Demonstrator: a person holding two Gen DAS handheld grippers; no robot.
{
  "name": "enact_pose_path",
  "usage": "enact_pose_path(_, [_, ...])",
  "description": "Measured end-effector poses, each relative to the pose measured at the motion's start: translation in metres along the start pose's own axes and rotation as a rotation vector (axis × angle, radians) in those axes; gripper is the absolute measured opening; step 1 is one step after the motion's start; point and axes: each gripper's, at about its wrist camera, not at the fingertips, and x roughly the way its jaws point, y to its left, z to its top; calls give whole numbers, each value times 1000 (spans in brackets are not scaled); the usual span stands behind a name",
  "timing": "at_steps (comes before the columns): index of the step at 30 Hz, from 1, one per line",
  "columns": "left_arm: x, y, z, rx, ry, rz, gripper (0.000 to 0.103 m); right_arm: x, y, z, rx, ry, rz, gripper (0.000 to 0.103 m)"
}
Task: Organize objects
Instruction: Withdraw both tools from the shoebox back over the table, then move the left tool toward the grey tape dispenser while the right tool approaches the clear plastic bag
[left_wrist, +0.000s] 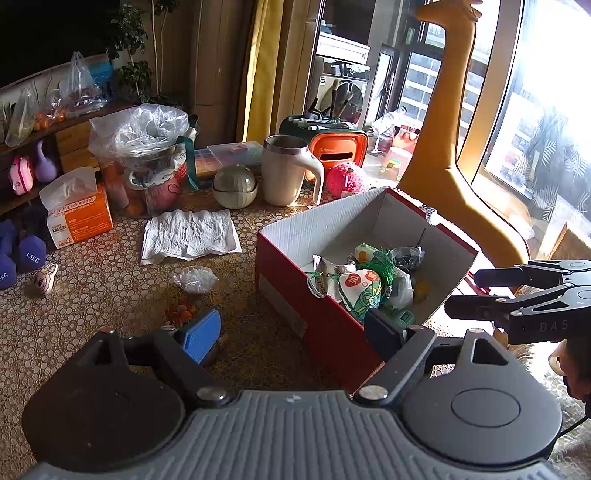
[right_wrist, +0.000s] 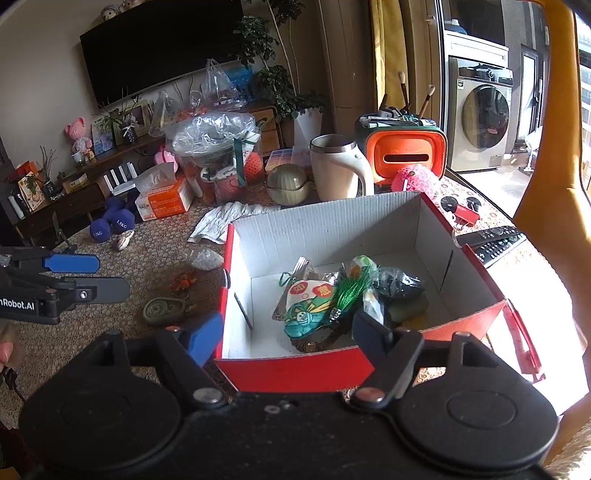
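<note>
Gaping wide, both tongs (left_wrist: 291, 332) (right_wrist: 291, 332) flank red box (right_wrist: 295, 373) holding trinkets (right_wrist: 332, 295).

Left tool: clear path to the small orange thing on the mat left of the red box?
Probably yes. The left tool is open and empty, and the small orange thing lies on bare mat just beyond its blue finger. The red box stands off to the right, and nothing covers the object.

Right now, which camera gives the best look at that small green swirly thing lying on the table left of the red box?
The right wrist view: the green swirl piece lies in plain sight beside the red box. In the left wrist view, it is not visible; that gripper's blue finger covers the spot.
</note>
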Motion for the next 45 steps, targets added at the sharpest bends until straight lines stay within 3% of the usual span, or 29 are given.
enact_pose_path(5, [-10, 18, -11, -28, 5, 3, 86, 2, 18, 0, -11, 2, 25, 87])
enact_pose_path(10, [-17, 38, -24, -49, 4, 25, 100, 9, 39, 2, -35, 11, 47, 94])
enact_pose_path(20, [-8, 73, -45, -88, 10, 47, 102, 38, 83, 23, -73, 46, 97, 94])
enact_pose_path(29, [19, 88, -54, -67, 33, 55, 102, 87, 114, 55, -78, 84, 120, 94])
enact_pose_path(45, [79, 125, -40, 30, 51, -19, 102, 199, 138, 93, -51, 194, 97, 94])
